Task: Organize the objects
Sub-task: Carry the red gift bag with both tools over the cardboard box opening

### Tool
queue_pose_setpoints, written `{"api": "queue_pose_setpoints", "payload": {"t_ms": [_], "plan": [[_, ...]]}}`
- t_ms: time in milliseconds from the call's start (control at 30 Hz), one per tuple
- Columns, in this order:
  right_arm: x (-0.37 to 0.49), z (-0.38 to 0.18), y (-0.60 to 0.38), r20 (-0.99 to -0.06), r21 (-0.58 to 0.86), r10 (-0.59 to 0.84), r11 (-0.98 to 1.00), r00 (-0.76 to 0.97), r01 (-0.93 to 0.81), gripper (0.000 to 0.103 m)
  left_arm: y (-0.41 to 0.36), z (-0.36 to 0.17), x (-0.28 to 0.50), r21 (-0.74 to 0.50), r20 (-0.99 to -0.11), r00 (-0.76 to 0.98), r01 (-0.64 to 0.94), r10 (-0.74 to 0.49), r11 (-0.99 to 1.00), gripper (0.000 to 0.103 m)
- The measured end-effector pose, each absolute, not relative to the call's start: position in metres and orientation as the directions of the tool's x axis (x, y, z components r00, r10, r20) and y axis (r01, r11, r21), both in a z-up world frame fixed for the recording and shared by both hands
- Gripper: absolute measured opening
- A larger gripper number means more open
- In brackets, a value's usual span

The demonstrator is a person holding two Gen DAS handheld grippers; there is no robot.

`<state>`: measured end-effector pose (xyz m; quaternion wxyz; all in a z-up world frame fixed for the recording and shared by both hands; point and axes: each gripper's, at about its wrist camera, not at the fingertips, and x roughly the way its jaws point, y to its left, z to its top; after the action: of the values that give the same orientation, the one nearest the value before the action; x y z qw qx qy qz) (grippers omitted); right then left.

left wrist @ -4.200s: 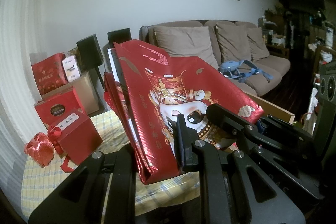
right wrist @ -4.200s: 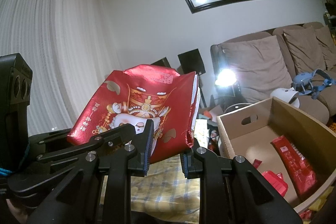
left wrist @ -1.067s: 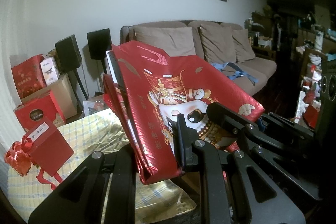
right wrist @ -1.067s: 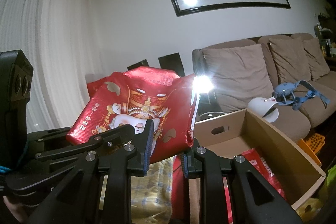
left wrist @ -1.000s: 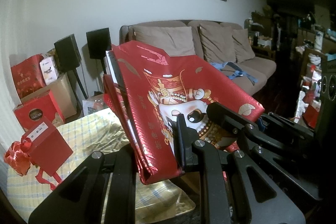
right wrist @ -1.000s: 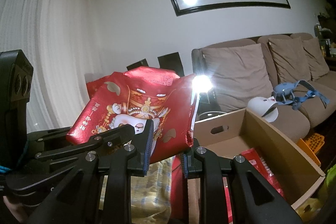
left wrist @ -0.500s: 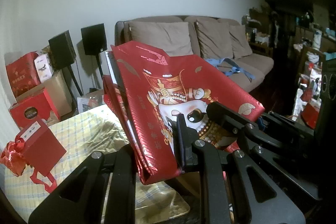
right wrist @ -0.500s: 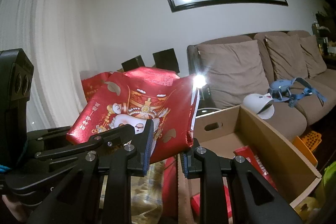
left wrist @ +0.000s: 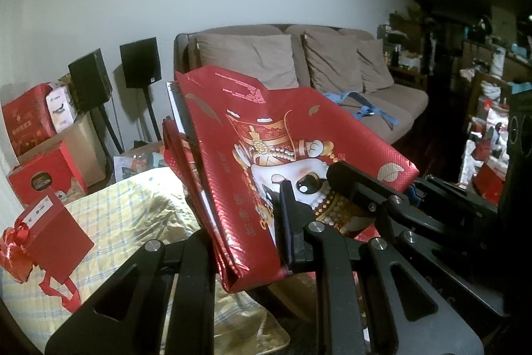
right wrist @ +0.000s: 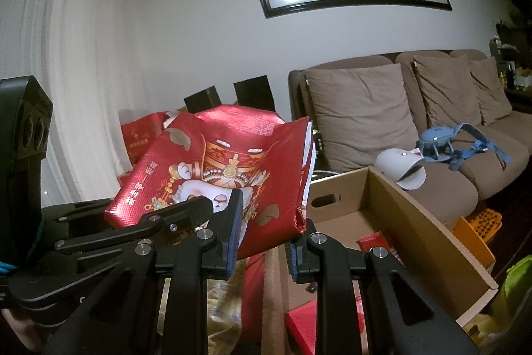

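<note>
Red bag: a flat, glossy red gift bag (left wrist: 292, 152) printed with a gold-crowned cartoon figure, held in the air between both grippers, tilted, above the table edge and the open box; seen again from the right wrist (right wrist: 226, 168).
Left gripper: the left gripper (left wrist: 249, 242) has its jaws nearly closed, pinching the bag's lower corner.
Right gripper: the right gripper (right wrist: 262, 242) is narrowly parted too, clamped on the bag's other bottom edge.
Cardboard box: a cardboard box (right wrist: 415, 222) sits open at 4 o'clock from the bag in the right wrist view, with red packets (right wrist: 375, 242) inside.
Table: a table (left wrist: 126, 215) under a yellow checked cloth lies at 8 o'clock of the bag in the left wrist view.
Gift box: a red gift box (left wrist: 53, 235) with a ribbon bow stands on the cloth, well apart from the bag.
Sofa: a brown sofa (left wrist: 332, 65) stands against the wall at 12 o'clock, behind the bag.
</note>
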<state>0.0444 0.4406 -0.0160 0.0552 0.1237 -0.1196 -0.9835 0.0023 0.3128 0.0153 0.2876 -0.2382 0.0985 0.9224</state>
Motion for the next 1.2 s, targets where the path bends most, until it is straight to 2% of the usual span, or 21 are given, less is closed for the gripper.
{"api": "queue_pose_setpoints", "payload": {"t_ms": [1200], "plan": [[0.046, -0.015, 0.466, -0.247, 0.223, -0.062, -0.975, -0.967, 0.006, 0.022, 0.345, 0.013, -0.003, 0.030, -0.507, -0.686, -0.619, 0.522, -0.785, 0.016]]}}
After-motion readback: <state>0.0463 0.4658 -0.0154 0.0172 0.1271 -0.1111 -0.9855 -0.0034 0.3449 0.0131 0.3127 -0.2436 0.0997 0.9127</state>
